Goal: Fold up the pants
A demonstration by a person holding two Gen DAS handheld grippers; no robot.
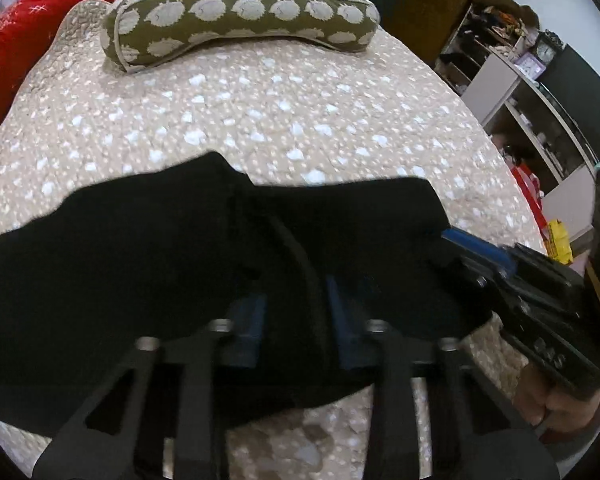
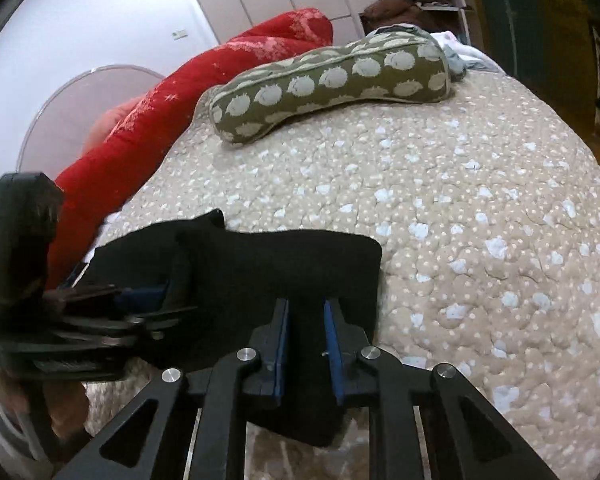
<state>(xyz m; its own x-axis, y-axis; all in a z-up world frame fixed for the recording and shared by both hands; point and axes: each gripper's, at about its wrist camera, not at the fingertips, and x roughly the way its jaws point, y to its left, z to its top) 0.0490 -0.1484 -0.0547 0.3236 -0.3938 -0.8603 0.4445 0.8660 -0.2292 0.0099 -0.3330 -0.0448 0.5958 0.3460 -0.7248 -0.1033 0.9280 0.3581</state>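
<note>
Black pants (image 1: 120, 280) lie bunched on the near part of a beige quilted bed (image 1: 280, 112). My left gripper (image 1: 296, 304) points down into them, and a thick fold of black cloth is pinched between its blue pads. In the right wrist view the pants (image 2: 300, 264) form a flat dark block, with my right gripper (image 2: 308, 320) shut on the near edge and cloth filling the gap between its pads. The right gripper (image 1: 448, 240) enters from the right at the pants' corner. The left gripper (image 2: 148, 292) shows at the left edge, its tip buried in cloth.
An olive pillow with pale round prints (image 1: 240, 20) (image 2: 332, 80) lies across the far end of the bed (image 2: 480, 220). A red blanket (image 1: 20, 40) (image 2: 180, 112) runs along the left side. Shelves with clutter (image 1: 520, 80) stand to the right. A hand (image 1: 560, 408) holds the right gripper.
</note>
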